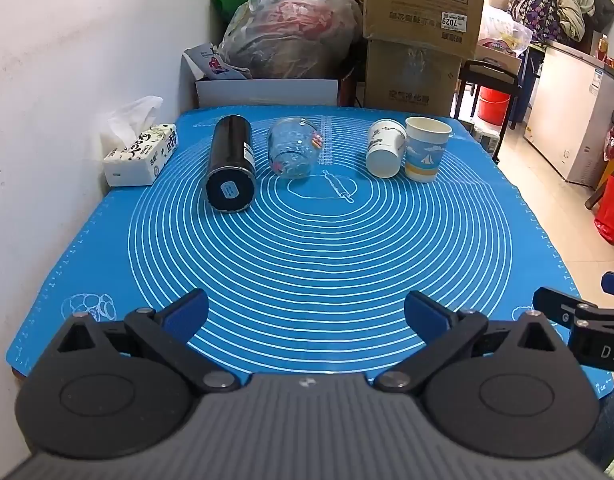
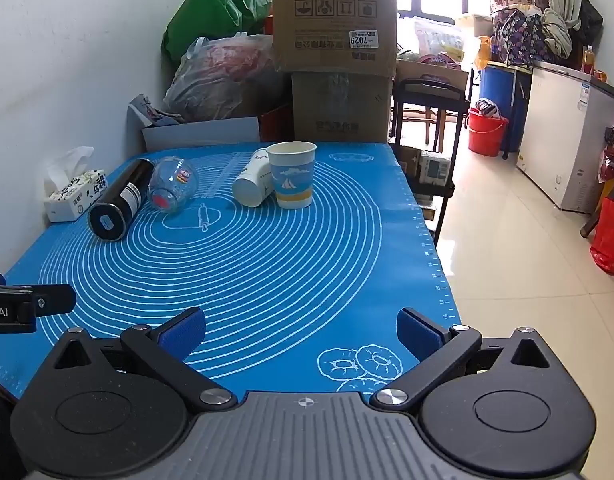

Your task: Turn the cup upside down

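Tongs (image 2: 301, 330) well short of cup (image 2: 291, 175)

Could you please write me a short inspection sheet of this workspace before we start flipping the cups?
Surface: blue baking mat with white rings covers the table.
Job's things: sailboat paper cup upright, mouth up; white paper cup on its side against it; glass cup on its side; black bottle lying down, base toward the cameras.
Clutter: tissue box at the mat's left edge, by the wall.
Grippers: left gripper and right gripper at the near edge, jaws wide apart, holding nothing.
Cables: nothing seen.
Surroundings: stacked cardboard boxes and plastic bags behind the table; red bucket on the floor to the right.
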Available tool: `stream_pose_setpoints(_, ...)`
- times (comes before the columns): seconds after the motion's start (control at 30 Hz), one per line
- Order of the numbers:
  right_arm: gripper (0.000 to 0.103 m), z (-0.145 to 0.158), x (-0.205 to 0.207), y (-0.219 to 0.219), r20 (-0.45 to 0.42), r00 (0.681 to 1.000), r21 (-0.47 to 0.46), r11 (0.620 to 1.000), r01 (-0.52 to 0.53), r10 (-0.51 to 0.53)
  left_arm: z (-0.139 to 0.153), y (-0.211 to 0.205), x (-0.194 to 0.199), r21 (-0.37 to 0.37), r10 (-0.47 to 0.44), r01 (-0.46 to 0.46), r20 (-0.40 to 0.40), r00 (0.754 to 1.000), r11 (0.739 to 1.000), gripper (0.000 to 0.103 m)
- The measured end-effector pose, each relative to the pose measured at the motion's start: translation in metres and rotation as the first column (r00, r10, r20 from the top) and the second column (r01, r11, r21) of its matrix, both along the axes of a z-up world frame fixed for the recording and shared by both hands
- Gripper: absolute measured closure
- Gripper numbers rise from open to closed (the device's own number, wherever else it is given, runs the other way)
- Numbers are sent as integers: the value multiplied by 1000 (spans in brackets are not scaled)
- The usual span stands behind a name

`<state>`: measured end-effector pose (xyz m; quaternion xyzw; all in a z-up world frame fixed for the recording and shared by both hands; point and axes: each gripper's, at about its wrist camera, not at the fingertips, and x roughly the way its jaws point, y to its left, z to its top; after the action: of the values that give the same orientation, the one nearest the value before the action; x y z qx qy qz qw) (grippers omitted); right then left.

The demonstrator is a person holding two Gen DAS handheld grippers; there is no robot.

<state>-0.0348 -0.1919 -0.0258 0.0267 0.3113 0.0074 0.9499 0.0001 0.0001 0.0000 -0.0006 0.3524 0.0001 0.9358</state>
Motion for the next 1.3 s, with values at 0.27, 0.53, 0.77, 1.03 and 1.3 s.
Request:
stream_pose_setpoints(0.27, 0, 1, 0, 0, 3, 1000, 14, 1000, -1, 1, 3, -1, -1, 1, -5, 5, 2, 1000, 1000, 0)
stream_pose_setpoints(0.53, 0, 2, 4, 3, 0, 1000, 17, 1000, -14, 14, 2, -3, -3, 6, -18, 18, 11, 1000, 1000, 0)
stream_pose_setpoints(0.77, 0, 4, -1, 2, -6, 1000, 10, 1000, -17, 17, 1, -3, -2, 4, -21, 21, 4, 1000, 1000, 0)
stream_pose_setpoints(1.03, 0, 4, 0, 1, -7, 1000, 13, 1000, -16, 16, -2, -5, -2, 4, -24, 24, 2, 1000, 1000, 0)
stream_pose_setpoints(1.3, 0, 3, 2, 2, -13, 1000, 13, 1000, -17, 17, -2, -5, -1, 3, -23, 23, 2, 1000, 1000, 0)
